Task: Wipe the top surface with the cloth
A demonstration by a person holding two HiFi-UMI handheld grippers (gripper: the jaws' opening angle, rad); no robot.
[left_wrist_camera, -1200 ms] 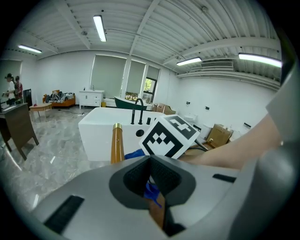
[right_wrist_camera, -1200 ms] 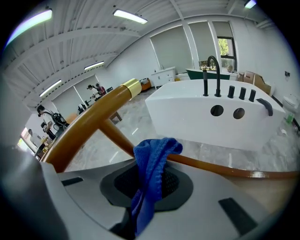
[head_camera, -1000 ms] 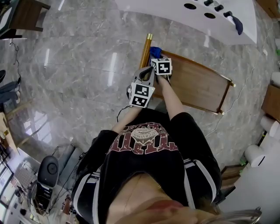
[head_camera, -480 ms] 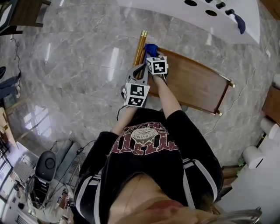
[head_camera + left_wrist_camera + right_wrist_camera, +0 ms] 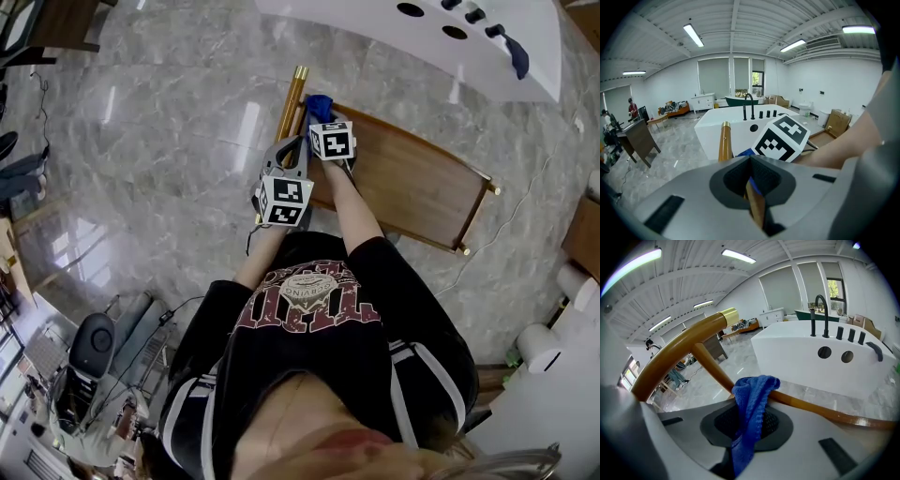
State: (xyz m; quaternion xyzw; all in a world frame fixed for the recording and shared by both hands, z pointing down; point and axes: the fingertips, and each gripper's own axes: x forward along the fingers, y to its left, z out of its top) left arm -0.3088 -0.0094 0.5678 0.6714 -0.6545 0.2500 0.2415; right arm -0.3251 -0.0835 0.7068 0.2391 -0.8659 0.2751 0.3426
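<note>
A brown wooden table top (image 5: 412,183) lies below me, with a round wooden rail (image 5: 290,101) along its left end. At the top's far left corner my right gripper (image 5: 322,117) is shut on a blue cloth (image 5: 320,105). In the right gripper view the cloth (image 5: 752,404) hangs from the shut jaws of that gripper (image 5: 750,427), draped against the rail (image 5: 679,357). My left gripper (image 5: 292,150) sits just beside it at the left edge. In the left gripper view it (image 5: 752,180) is shut on a thin wooden edge (image 5: 755,208) of the table.
A white bathtub (image 5: 412,42) with black fittings stands beyond the table, with a dark cloth (image 5: 514,54) on its rim. Grey marble floor (image 5: 169,131) surrounds the table. A cable (image 5: 506,230) runs on the floor at the right. Furniture and equipment stand at the far left.
The view has drifted a little to the left. Both grippers stay at the table's far left corner with the same holds, and the cloth has barely shifted.
</note>
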